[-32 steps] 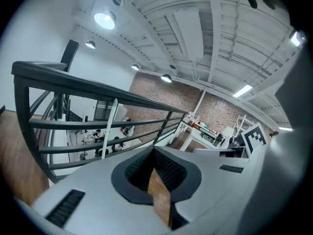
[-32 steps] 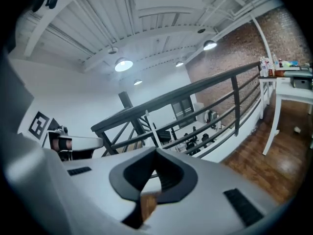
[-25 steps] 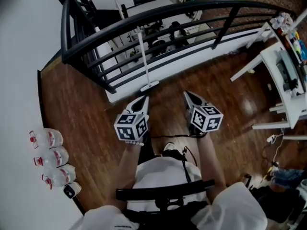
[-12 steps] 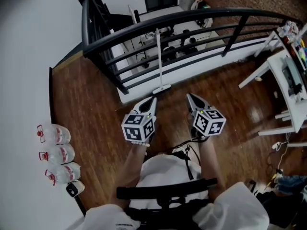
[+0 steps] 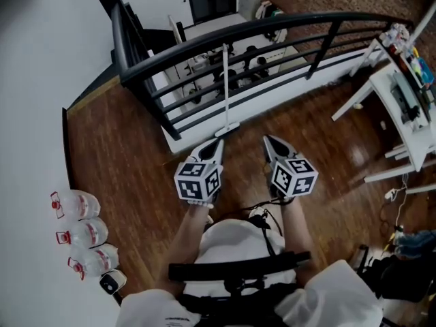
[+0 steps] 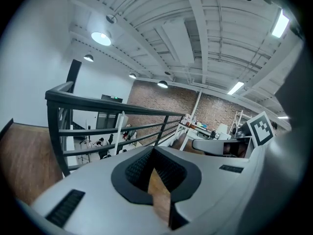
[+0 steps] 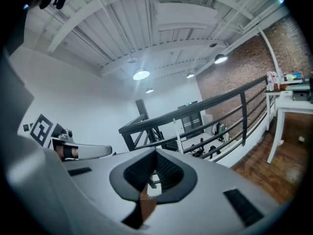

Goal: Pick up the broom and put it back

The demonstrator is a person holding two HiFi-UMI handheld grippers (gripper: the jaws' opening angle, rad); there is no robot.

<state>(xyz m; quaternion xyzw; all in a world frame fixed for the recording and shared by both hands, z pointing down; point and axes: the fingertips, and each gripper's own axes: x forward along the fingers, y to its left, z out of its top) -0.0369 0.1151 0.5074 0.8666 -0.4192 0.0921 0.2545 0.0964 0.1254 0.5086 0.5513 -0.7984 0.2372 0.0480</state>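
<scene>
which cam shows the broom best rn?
Head view: the broom shows whole, white handle against the railing, head at its foot. Both gripper views catch only a stretch of handle beyond the jaws: left, right.

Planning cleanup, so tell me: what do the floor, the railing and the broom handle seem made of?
Floor: reddish-brown wood or laminate planks, glossy; seams and reflections show. Railing: likely painted metal, dark satin, with slim bars. Broom handle: white, plastic or coated metal; too thin to tell.
</scene>
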